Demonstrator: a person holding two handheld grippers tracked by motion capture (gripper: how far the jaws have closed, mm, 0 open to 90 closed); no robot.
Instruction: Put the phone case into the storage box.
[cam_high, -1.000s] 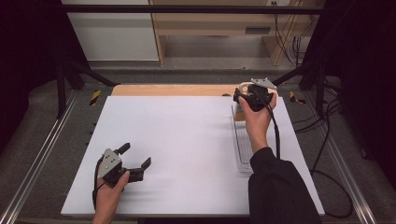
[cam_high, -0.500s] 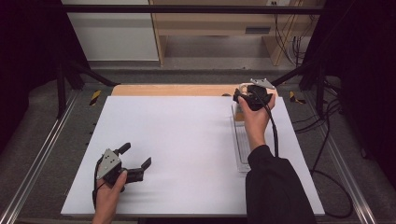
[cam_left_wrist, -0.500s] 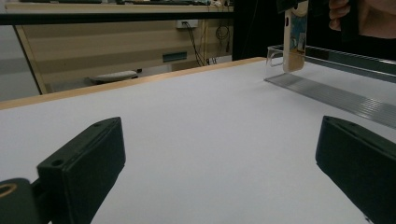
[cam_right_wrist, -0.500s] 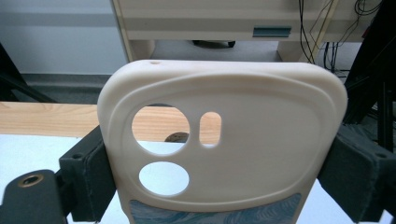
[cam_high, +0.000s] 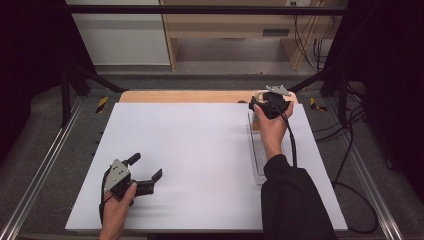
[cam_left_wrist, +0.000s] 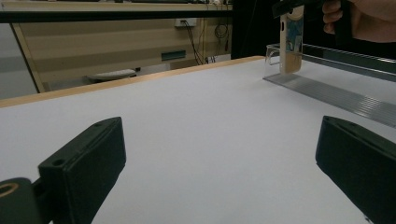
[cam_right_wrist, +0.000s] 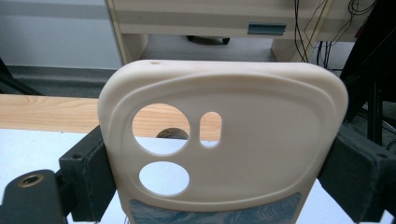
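Gripping phone case (cam_right_wrist: 224, 140) above clear rack (cam_high: 257, 150); right hand-held gripper (cam_high: 270, 105).

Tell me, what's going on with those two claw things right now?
Left gripper open, empty, low over white table. Right gripper clamping cream plastic phone case above clear slotted rack. Nothing in the way.

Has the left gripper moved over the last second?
No. In the high view the left gripper sits at the same spot near the white board's front-left corner as before, jaws open and nothing between them.
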